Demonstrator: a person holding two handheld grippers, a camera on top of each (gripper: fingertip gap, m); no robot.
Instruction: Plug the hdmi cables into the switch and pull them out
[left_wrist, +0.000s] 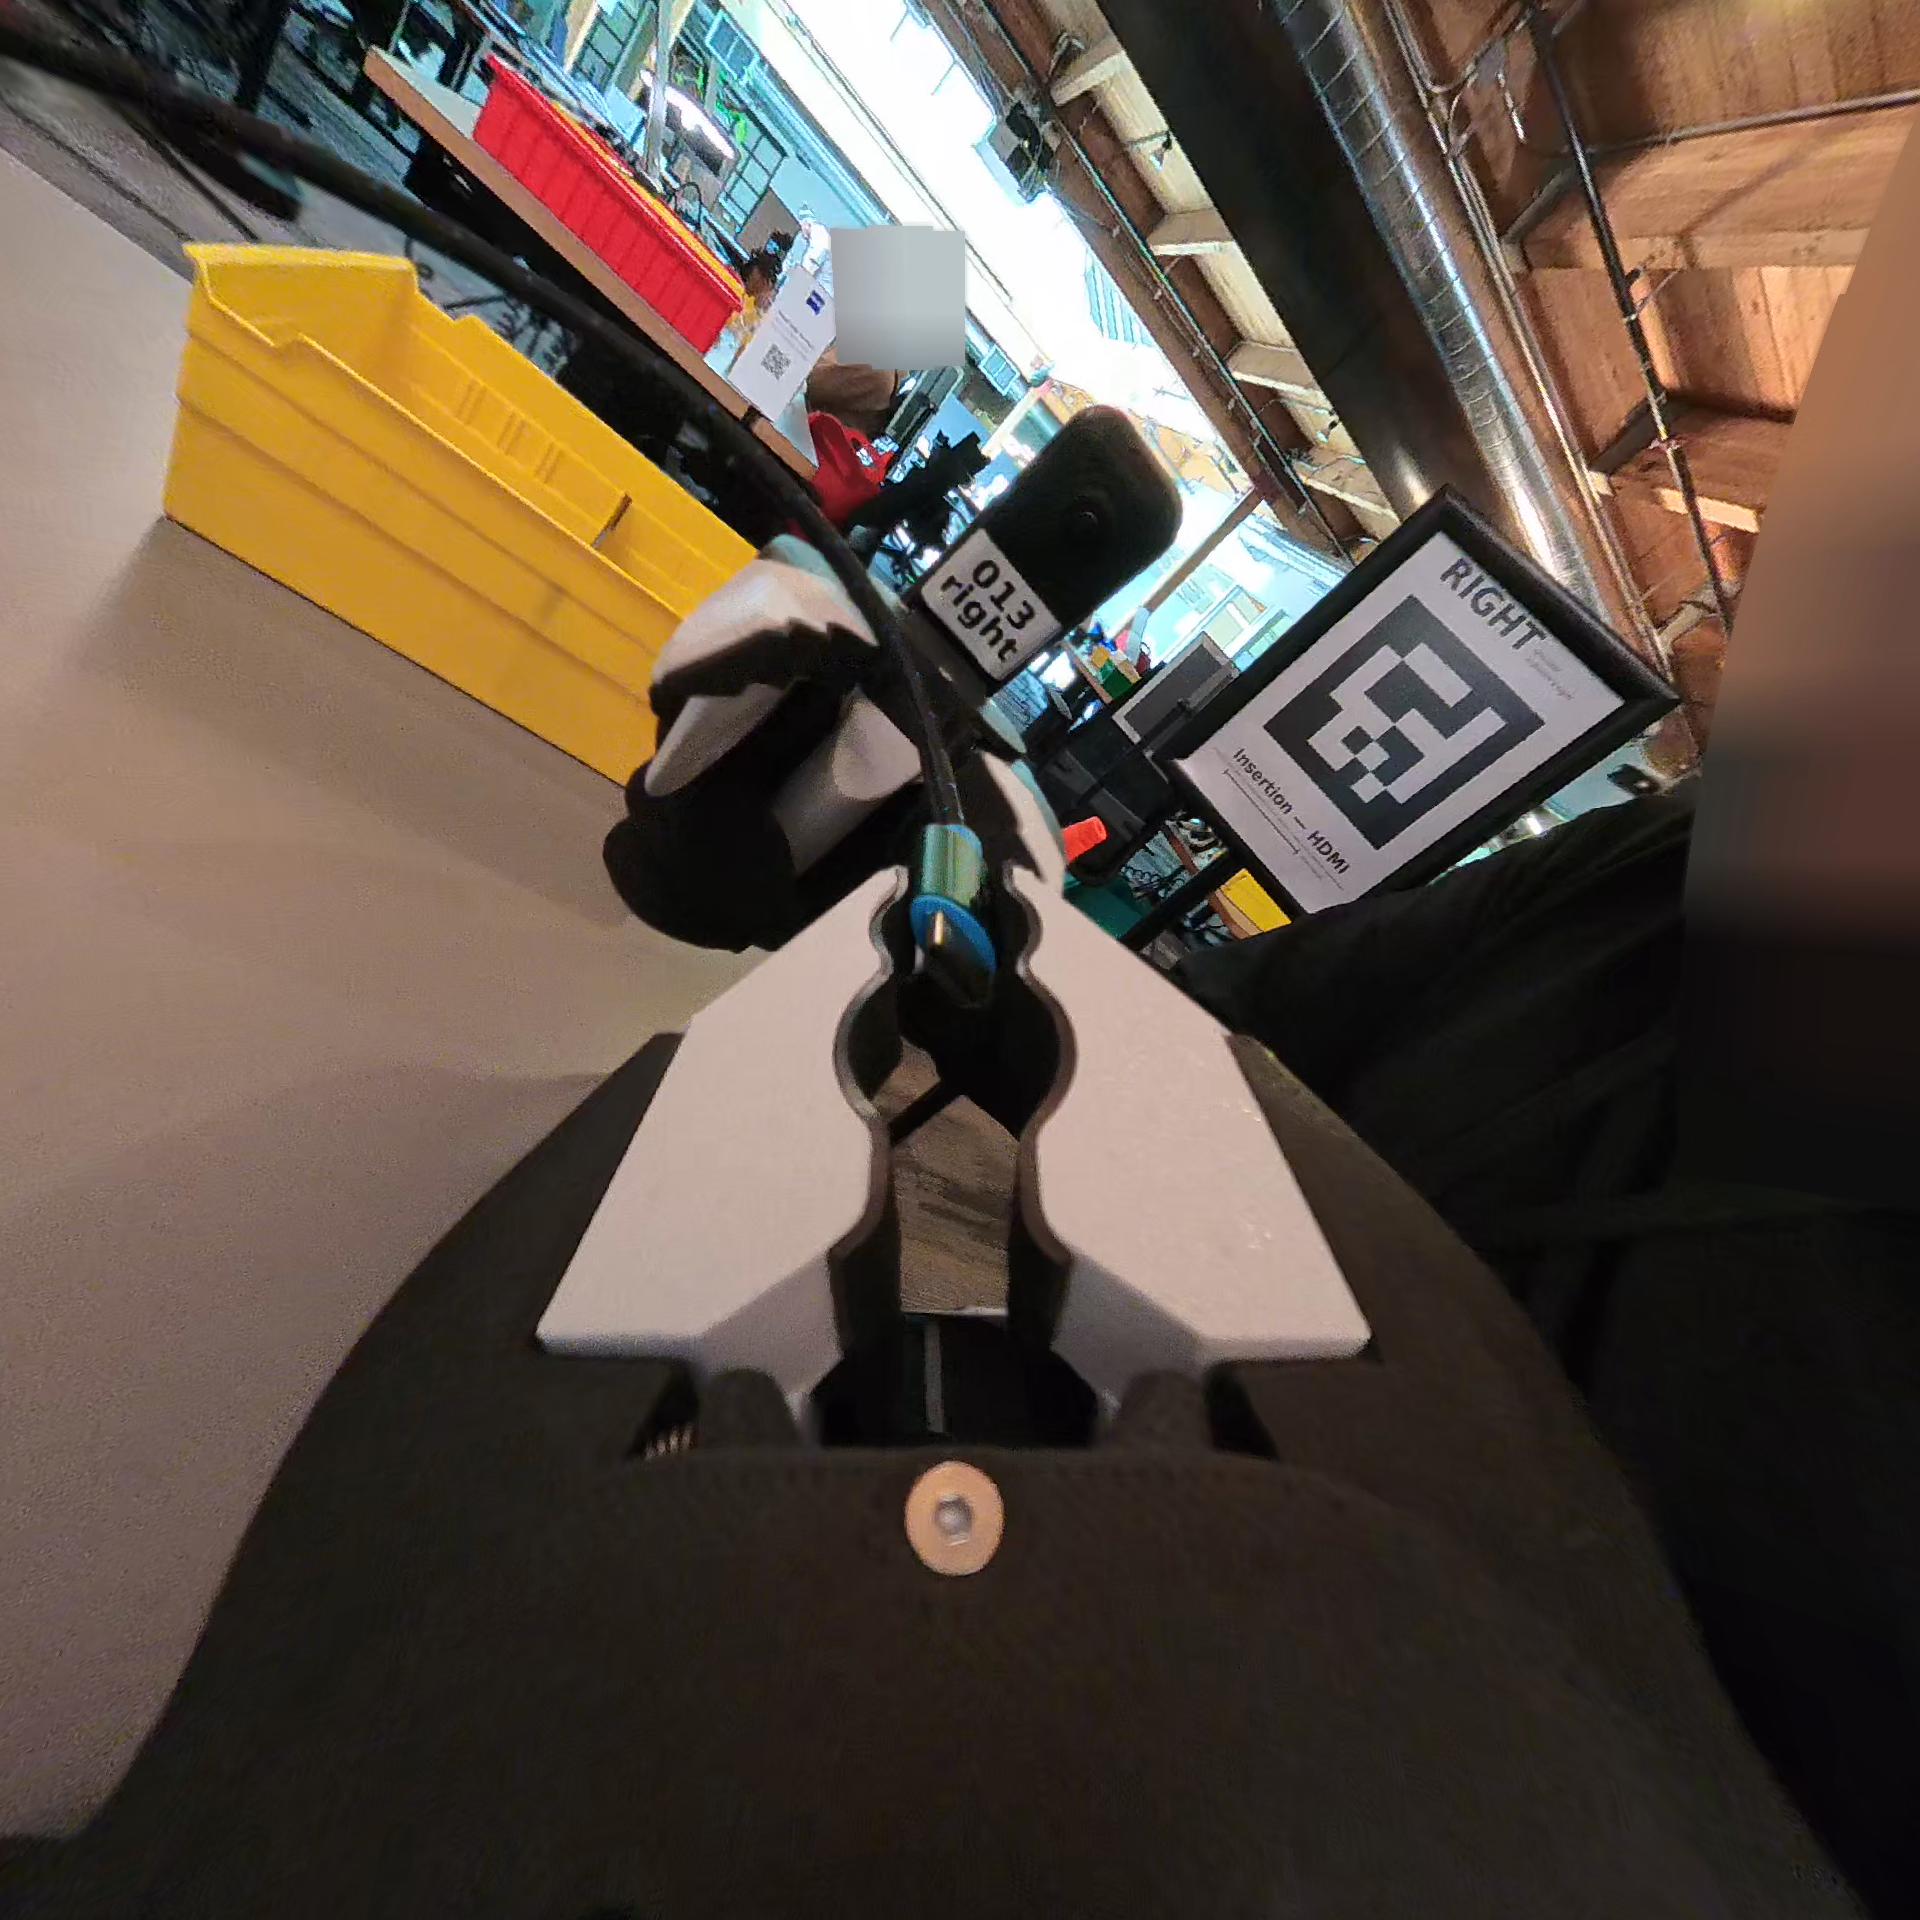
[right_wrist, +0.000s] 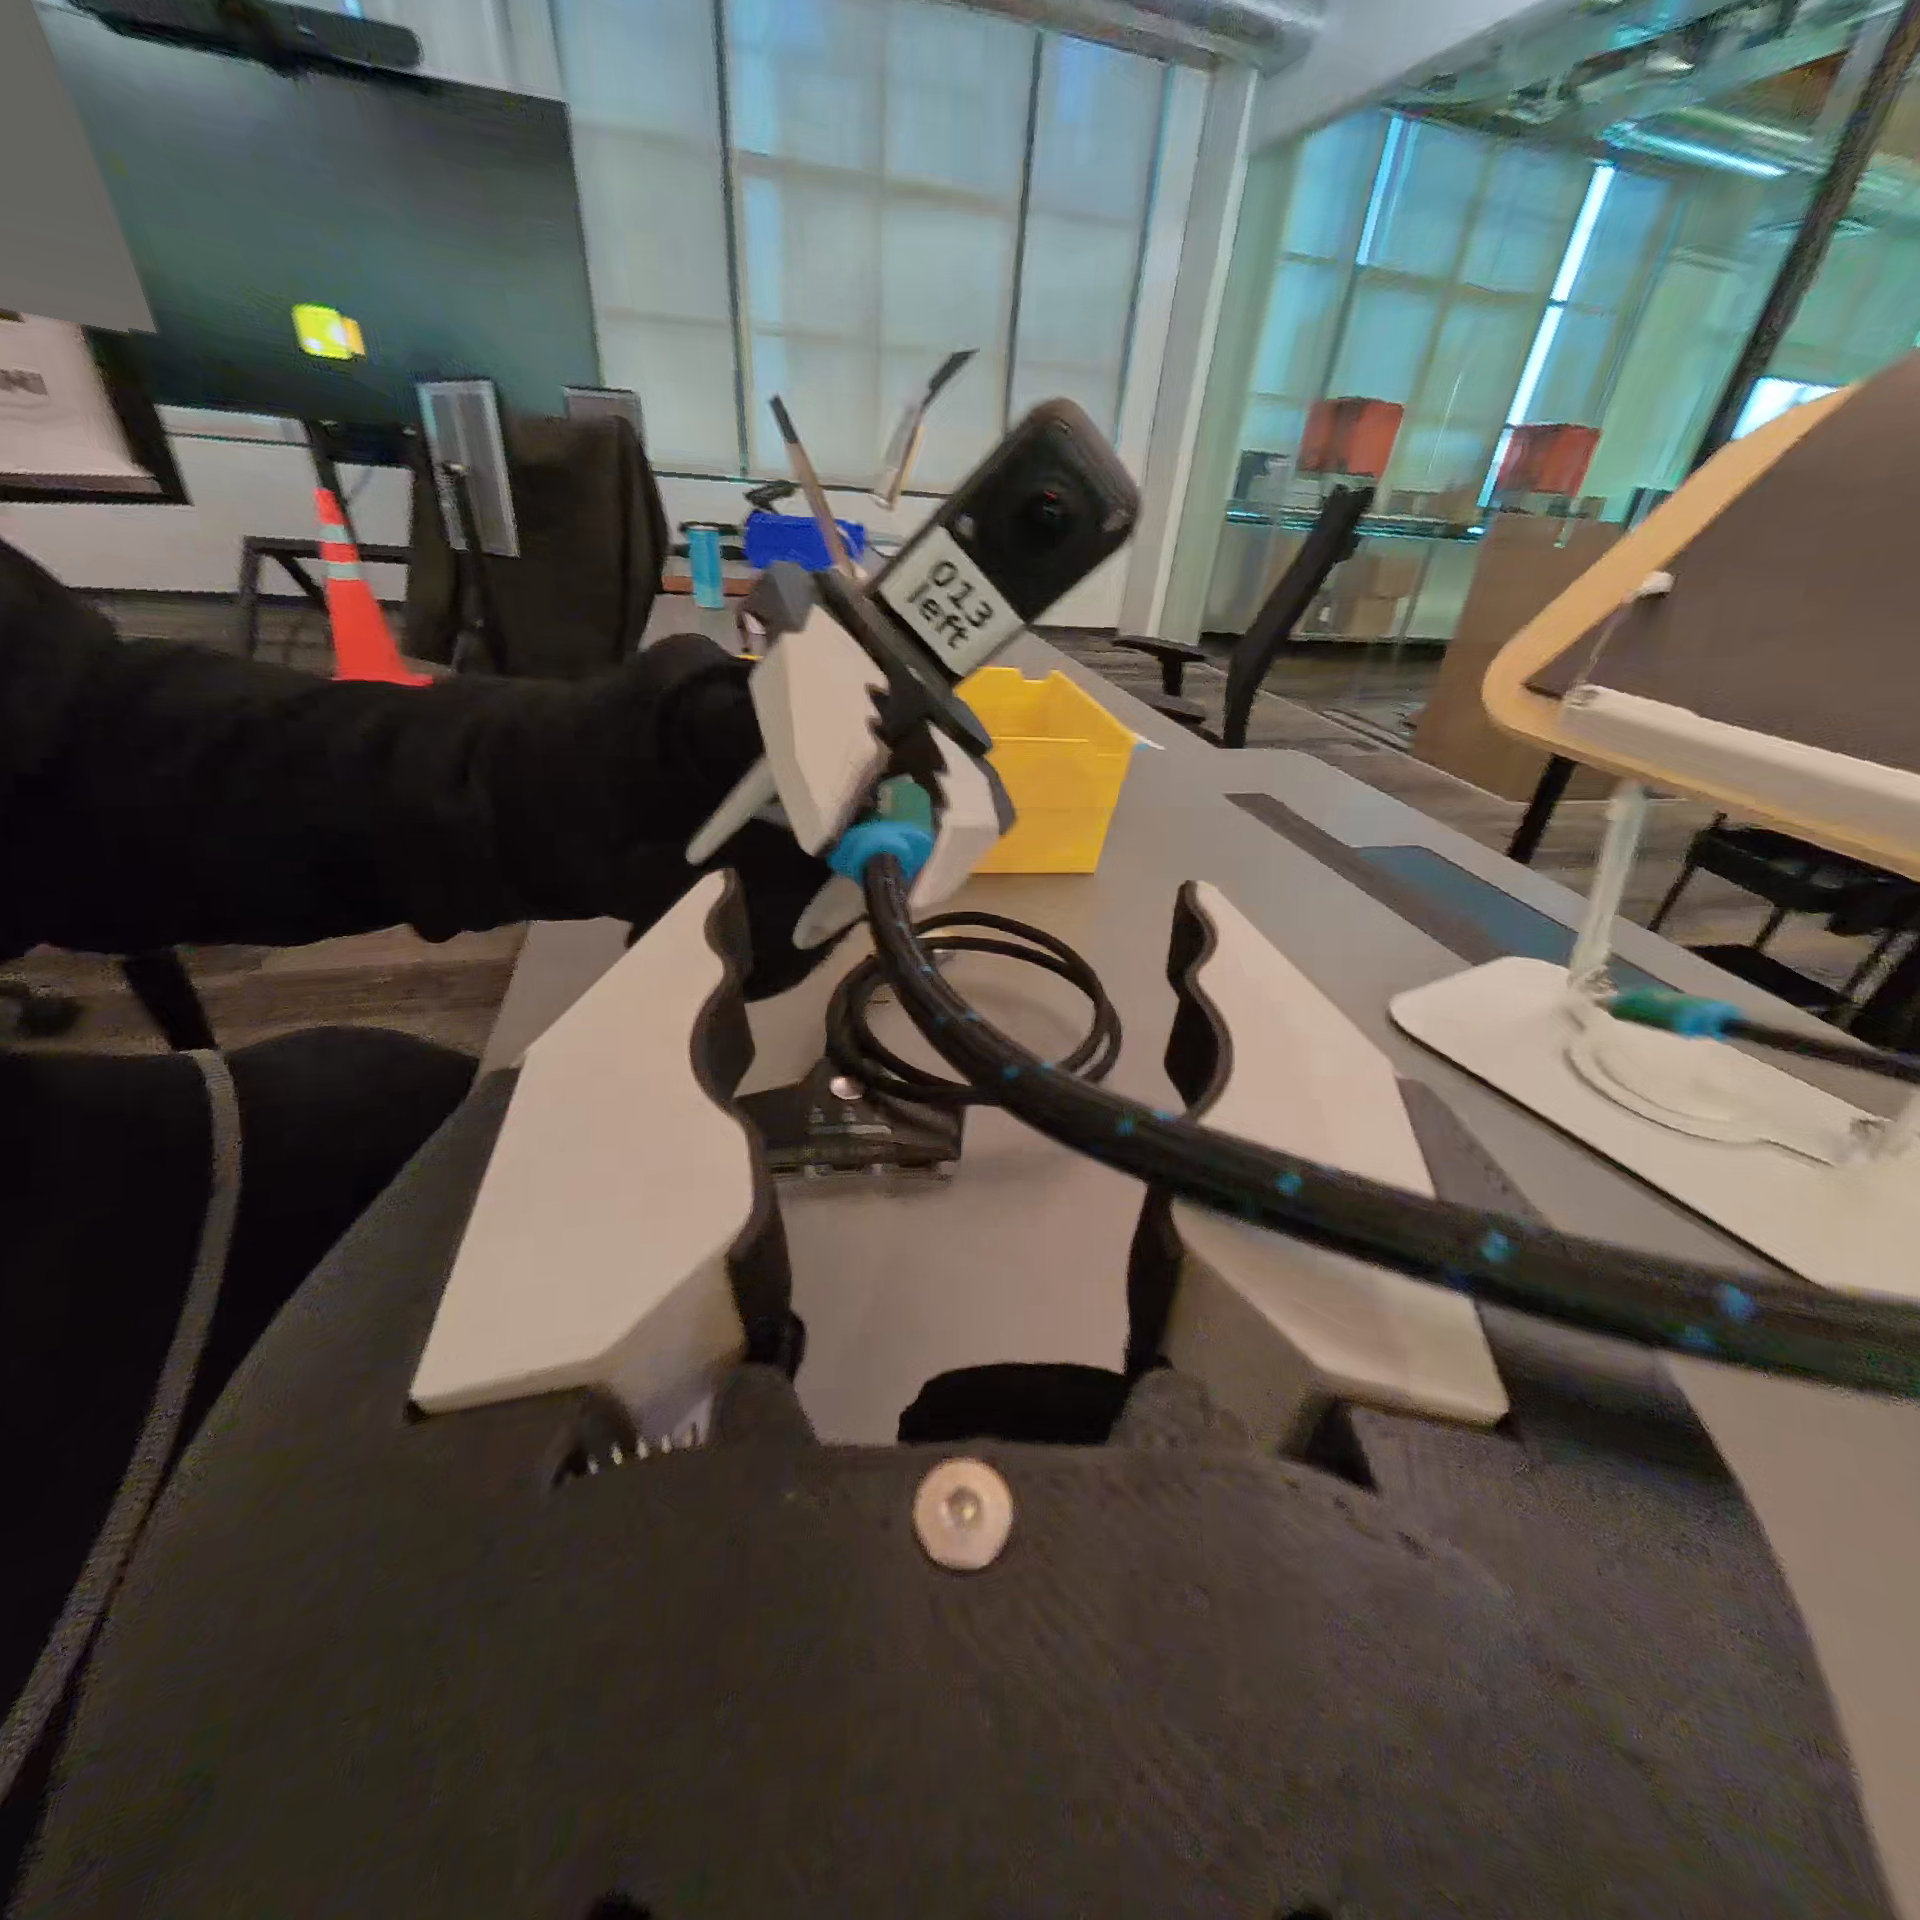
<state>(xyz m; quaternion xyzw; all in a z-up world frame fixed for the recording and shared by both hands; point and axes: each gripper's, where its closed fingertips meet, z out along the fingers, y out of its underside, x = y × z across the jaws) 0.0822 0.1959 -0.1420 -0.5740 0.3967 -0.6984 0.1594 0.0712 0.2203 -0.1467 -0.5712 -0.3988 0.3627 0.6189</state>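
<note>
Right tongs (right_wrist: 956, 904): closest to the lens, spread wide, nothing between them, pale flat plates with wavy black inner edges.
Left tongs (left_wrist: 956, 904): pinched narrow on the plug (left_wrist: 951, 914), held up off the table (right_wrist: 1299, 831), so that end isn't in the switch yet.
Plug: small hard shell, greenish metal look with a blue collar, probably a bit slick. Best gripped on the flat sides of the shell, not on the collar or the cord.
Cable (right_wrist: 1195, 1153): thick, black braided sleeve with blue flecks, arcs from the plug across the right plates and off the lower right edge. Looks springy and fairly stiff, so likely to tug the plug sideways while lining up. Not heavy, just stubborn.
Switch (right_wrist: 852, 1127): little flat black box lying on the table, seen between the right plates. Looks light, could slide or tip when a plug gets pushed or yanked, so probably worth pinning down with the free tongs. Can't make out the ports from here.
Thin cord (right_wrist: 977, 997): loose black coil just behind the switch, soft and floppy.
Second plug (right_wrist: 1662, 1013): same green and blue, resting on a white stand base (right_wrist: 1507, 1039) off to the right.
Yellow bin (right_wrist: 1049, 769): hard plastic, farther back on the table.
</note>
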